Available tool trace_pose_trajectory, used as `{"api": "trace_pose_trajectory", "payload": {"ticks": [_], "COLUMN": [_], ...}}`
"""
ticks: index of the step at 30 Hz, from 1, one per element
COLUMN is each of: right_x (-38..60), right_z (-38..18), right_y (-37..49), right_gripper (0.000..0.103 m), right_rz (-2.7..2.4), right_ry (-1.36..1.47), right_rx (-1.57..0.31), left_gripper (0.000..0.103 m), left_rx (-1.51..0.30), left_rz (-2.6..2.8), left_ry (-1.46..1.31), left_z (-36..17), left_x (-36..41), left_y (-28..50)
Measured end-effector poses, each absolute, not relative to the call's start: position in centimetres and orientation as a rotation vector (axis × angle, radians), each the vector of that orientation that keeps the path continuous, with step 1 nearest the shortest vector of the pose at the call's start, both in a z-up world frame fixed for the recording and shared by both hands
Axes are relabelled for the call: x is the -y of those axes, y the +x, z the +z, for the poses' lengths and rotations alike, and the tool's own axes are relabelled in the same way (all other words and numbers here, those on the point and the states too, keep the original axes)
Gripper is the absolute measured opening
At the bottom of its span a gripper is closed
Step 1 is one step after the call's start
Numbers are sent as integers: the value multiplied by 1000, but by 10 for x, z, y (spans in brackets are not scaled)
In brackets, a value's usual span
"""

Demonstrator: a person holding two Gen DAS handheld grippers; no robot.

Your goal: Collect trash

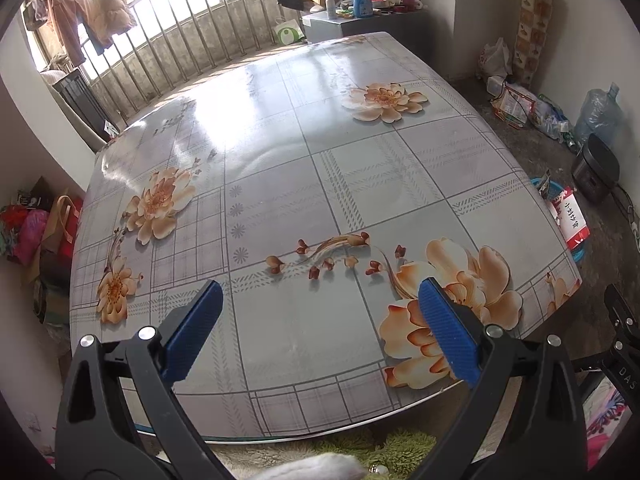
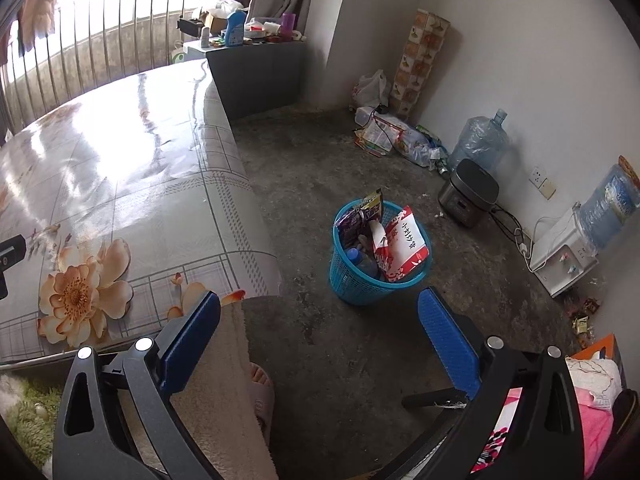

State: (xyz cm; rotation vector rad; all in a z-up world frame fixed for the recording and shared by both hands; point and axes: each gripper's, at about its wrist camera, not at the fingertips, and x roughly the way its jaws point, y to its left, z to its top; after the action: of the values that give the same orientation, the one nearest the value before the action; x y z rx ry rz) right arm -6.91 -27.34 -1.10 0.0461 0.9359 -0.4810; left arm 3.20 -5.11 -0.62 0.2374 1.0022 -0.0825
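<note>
A blue plastic basket [image 2: 352, 280] stands on the concrete floor right of the table, holding a red and white box [image 2: 404, 248], a purple packet [image 2: 360, 212] and a bottle [image 2: 362, 260]. Its edge shows past the table's right side in the left wrist view [image 1: 578, 254]. My left gripper [image 1: 320, 320] is open and empty over the near part of the flowered table [image 1: 280, 184]. My right gripper [image 2: 320, 332] is open and empty above the floor, a little short of the basket. No loose trash shows on the table top.
A rice cooker [image 2: 468, 196], water jugs [image 2: 476, 140] and a water dispenser [image 2: 560, 256] line the right wall. Bags and wrappers [image 2: 384, 136] lie in the far corner. A cluttered cabinet [image 2: 252, 56] stands behind the table. My slippered foot [image 2: 260, 392] is below.
</note>
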Motion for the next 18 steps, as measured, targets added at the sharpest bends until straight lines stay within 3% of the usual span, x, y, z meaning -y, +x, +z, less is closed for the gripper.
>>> {"api": "trace_pose_trajectory", "payload": {"ticks": [18], "right_x": [276], "right_z": [-13], "right_y": [-69], "right_gripper": [96], "right_rz": [-481], "right_ry": [50], "right_rx": [-941], "left_gripper": [94], "left_rx": [-982], "left_rz": [-91], "left_ry": [257], "left_z": [-5], "left_x": [55], "left_y": [29]}}
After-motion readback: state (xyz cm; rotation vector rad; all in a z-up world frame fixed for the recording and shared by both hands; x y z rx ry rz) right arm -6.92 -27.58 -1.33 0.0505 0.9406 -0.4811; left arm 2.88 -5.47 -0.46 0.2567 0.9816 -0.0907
